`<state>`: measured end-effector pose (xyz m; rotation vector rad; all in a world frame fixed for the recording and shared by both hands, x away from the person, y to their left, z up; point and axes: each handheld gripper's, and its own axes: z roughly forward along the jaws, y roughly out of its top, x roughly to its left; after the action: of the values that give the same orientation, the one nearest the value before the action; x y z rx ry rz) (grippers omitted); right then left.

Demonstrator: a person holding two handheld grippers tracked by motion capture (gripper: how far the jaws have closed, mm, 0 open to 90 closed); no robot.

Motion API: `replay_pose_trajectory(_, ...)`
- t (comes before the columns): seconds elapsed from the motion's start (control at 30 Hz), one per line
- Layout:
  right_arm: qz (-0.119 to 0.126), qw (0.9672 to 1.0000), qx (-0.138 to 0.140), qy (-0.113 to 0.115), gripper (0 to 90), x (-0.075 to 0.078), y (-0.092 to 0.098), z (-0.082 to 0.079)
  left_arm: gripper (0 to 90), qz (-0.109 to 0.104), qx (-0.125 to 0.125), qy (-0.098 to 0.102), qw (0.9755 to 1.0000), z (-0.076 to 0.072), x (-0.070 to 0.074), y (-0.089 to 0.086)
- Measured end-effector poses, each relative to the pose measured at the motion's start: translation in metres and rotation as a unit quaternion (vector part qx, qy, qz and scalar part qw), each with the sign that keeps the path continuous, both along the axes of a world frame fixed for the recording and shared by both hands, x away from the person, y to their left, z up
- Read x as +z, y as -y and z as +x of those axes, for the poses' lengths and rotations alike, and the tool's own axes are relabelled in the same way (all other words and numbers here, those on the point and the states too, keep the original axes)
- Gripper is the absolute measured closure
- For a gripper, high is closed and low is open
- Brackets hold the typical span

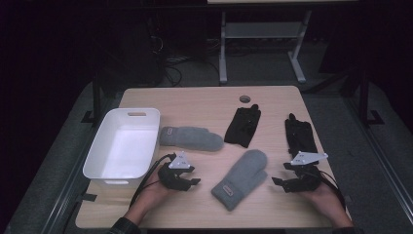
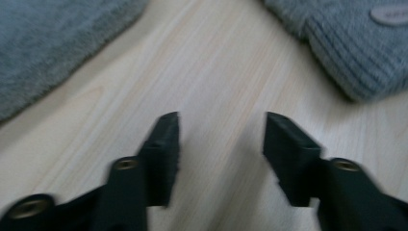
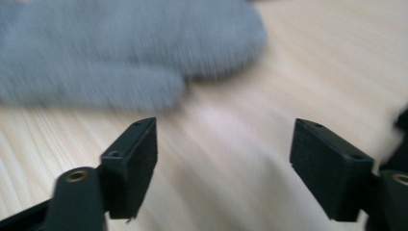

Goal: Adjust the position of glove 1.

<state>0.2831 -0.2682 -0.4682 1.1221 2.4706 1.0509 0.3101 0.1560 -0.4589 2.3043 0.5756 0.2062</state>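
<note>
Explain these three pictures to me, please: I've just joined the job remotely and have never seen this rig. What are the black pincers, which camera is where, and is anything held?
No robot here: a person at a wooden table holds a hand tool with two black jaws in each hand. The wide picture comes from a camera above, looking forward and down. In it the left gripper is at lower left and the right gripper at lower right. The two close pictures come from cameras riding on the grippers, looking along their jaws.

On the table lie a white bin, two grey mittens, one beside the bin and one between the grippers, and two black gloves.

Both grippers' jaws stand apart over bare wood, so nothing is held.
</note>
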Motion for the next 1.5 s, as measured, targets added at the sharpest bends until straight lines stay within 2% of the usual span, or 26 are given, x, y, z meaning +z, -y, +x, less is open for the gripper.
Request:
replay_pose_trajectory(0.07,-0.004,1.0,0.001,-0.008,17.0,-0.007,0.002,-0.003,83.1,0.004,0.01,-0.002,0.9999,0.006,0.007,0.005)
replay_pose_trajectory(0.1,-0.002,1.0,0.005,0.002,16.7,-0.008,0.002,-0.004,88.4,0.004,0.01,-0.002,0.9999,0.006,0.007,0.005)
replay_pose_trajectory(0.13,0.0,1.0,0.005,0.003,16.5,-0.009,0.003,-0.004,89.2,0.007,0.015,-0.008,0.9998,0.011,0.009,0.009)
replay_pose_trajectory(0.2,0.007,1.0,0.004,0.004,15.0,-0.009,0.004,-0.003,89.3,0.009,0.018,-0.009,0.9997,0.014,0.009,0.01)
replay_pose_trajectory(0.3,-0.008,0.9996,0.007,0.027,12.6,-0.013,0.002,-0.005,89.3,0.008,0.028,0.0,0.9996,0.025,0.013,0.017)
replay_pose_trajectory(0.33,-0.003,0.9995,0.008,0.029,11.5,-0.014,0.002,-0.006,89.3,0.008,0.028,0.0,0.9996,0.025,0.013,0.017)
replay_pose_trajectory(0.4,-0.005,0.9995,0.01,0.029,11.2,-0.014,0.002,-0.005,89.2,0.009,0.029,0.005,0.9995,0.031,0.017,0.021)
replay_pose_trajectory(0.47,-0.005,0.9995,0.01,0.029,11.1,-0.014,0.002,-0.005,89.3,0.005,0.029,0.0,0.9996,0.037,0.02,0.024)
replay_pose_trajectory(0.5,-0.005,0.9995,0.01,0.029,11.1,-0.014,0.002,-0.005,89.3,0.012,0.031,0.009,0.9994,0.043,0.023,0.028)
replay_pose_trajectory(0.63,-0.004,0.9996,0.008,0.027,11.1,-0.014,0.001,-0.006,89.3,0.016,0.036,0.014,0.9991,0.054,0.027,0.031)
replay_pose_trajectory(0.7,-0.005,0.9996,0.006,0.026,11.2,-0.014,0.001,-0.006,89.3,0.014,0.046,0.017,0.9987,0.065,0.028,0.033)
replay_pose_trajectory(0.83,-0.004,0.9996,0.003,0.027,11.3,-0.014,0.001,-0.006,89.3,0.02,0.055,0.025,0.9979,0.077,0.03,0.033)
replay_pose_trajectory(0.87,-0.004,0.9996,0.003,0.027,11.6,-0.014,0.001,-0.006,89.3,0.013,0.069,0.026,0.9972,0.085,0.031,0.033)
replay_pose_trajectory(0.97,-0.004,0.9996,0.001,0.028,11.9,-0.014,0.001,-0.006,89.3,0.008,0.079,0.027,0.9964,0.093,0.032,0.033)
replay_pose_trajectory(1.03,-0.004,0.9996,0.001,0.028,12.3,-0.014,0.002,-0.006,89.3,0.016,0.083,0.028,0.996,0.099,0.033,0.034)
replay_pose_trajectory(1.07,-0.004,0.9996,0.0,0.028,12.6,-0.014,0.002,-0.006,89.3,0.03,0.089,0.027,0.9952,0.105,0.031,0.035)
replay_pose_trajectory(1.1,-0.004,0.9996,0.0,0.028,12.6,-0.014,0.002,-0.006,89.3,0.03,0.089,0.027,0.9952,0.105,0.031,0.035)
replay_pose_trajectory(1.13,-0.001,0.9996,-0.001,0.027,12.7,-0.014,0.002,-0.006,89.3,0.036,0.092,0.025,0.9948,0.108,0.028,0.036)
replay_pose_trajectory(1.17,-0.001,0.9996,-0.001,0.027,12.8,-0.014,0.002,-0.006,89.3,0.047,0.089,0.013,0.9948,0.112,0.02,0.038)
replay_pose_trajectory(1.2,0.0,0.9997,-0.003,0.026,12.8,-0.014,0.002,-0.006,89.4,0.05,0.088,-0.001,0.9948,0.113,0.015,0.039)
replay_pose_trajectory(1.23,0.0,0.9997,-0.003,0.026,12.8,-0.014,0.002,-0.006,89.4,0.05,0.088,-0.001,0.9948,0.113,0.015,0.039)
replay_pose_trajectory(1.27,0.0,0.9997,-0.003,0.026,12.8,-0.014,0.002,-0.006,89.4,0.063,0.076,-0.007,0.995,0.111,0.01,0.042)
replay_pose_trajectory(1.4,0.001,0.9996,-0.005,0.027,13.3,-0.014,0.002,-0.006,89.5,0.065,0.071,-0.01,0.9953,0.107,0.011,0.044)
replay_pose_trajectory(1.43,0.001,0.9996,-0.005,0.027,13.3,-0.014,0.002,-0.006,89.5,0.071,0.067,-0.012,0.9951,0.105,0.011,0.044)
replay_pose_trajectory(1.5,0.001,0.9996,-0.005,0.027,13.3,-0.014,0.002,-0.006,89.5,0.065,0.067,-0.016,0.9955,0.101,0.01,0.045)
